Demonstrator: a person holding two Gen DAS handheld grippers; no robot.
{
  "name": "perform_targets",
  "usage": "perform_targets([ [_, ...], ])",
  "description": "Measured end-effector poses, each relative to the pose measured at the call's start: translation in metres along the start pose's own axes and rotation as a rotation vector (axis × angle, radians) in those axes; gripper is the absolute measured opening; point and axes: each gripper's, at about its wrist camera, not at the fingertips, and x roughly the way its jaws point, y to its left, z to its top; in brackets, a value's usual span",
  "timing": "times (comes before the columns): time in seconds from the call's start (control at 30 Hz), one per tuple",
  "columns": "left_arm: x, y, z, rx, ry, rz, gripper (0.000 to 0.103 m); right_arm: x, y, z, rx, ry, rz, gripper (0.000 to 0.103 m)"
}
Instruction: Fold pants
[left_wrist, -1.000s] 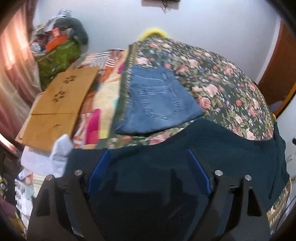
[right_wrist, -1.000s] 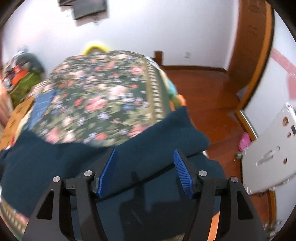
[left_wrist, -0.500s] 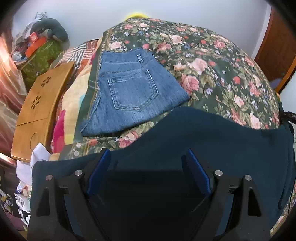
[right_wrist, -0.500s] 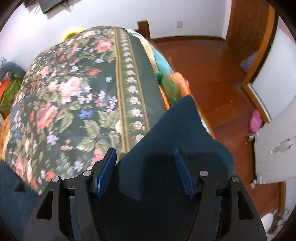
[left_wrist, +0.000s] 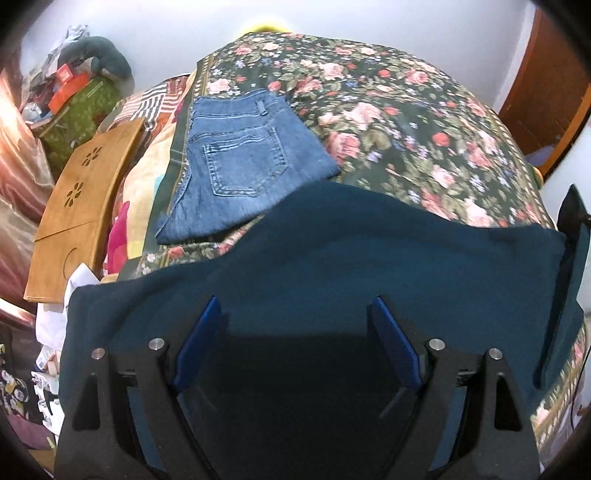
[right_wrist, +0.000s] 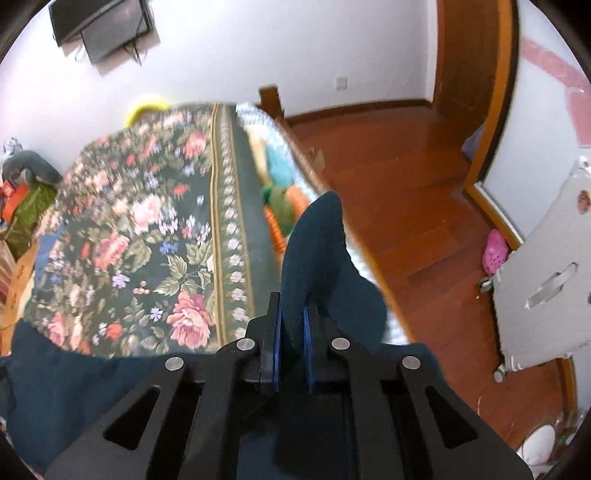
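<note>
- A pair of dark teal fabric pants (left_wrist: 369, 266) lies spread across the near end of a bed covered by a dark green floral bedspread (left_wrist: 424, 122), filling the lower half of the left wrist view.
- The left claw (left_wrist: 295, 321) hangs over the teal cloth with its two blue-padded fingers (left_wrist: 197, 339) standing wide apart; nothing is pinched between them, and the fabric shows in the gap below.
- The right claw (right_wrist: 291, 332) is clamped tight on a fold of the same teal pants (right_wrist: 314, 251) at the bed's right-hand edge, the pads pressed together on the cloth, which stands up in a peak toward 12 o'clock from the fingertips.
- In the left wrist view the right claw's black tip (left_wrist: 570, 214) appears at 3 o'clock, at the far corner of the teal cloth.
- A folded pair of blue denim jeans (left_wrist: 240, 166), back pocket up, rests on the bedspread at 11 o'clock from the left claw, just beyond the teal pants' far edge.
- A light brown wooden board with flower-shaped cutouts (left_wrist: 81, 206) lies at 9 o'clock on the bed's left side.
- Beyond the bed at 2 o'clock in the right wrist view runs a reddish wooden floor (right_wrist: 406, 206); a pink slipper (right_wrist: 495, 251) sits on it at 3 o'clock.
</note>
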Motion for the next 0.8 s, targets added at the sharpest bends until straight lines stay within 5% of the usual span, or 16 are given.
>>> perform_targets([
  [0.3,-0.007,-0.038,-0.027,0.055,0.045,-0.028,0.088,-0.025,-0.05,-0.051,0.064,-0.012,-0.018,0.009],
  [0.53,-0.004,-0.054,-0.045,0.075,0.06,-0.031,0.093,0.002,-0.067,-0.103,0.128,0.112,-0.043,0.017],
  [0.63,-0.007,-0.054,-0.048,0.069,0.055,-0.037,0.093,0.005,-0.064,-0.107,0.122,0.17,-0.068,0.024],
  [0.8,-0.016,-0.041,-0.044,0.032,0.024,-0.049,0.093,-0.021,-0.047,-0.083,0.082,0.145,-0.147,0.037],
])
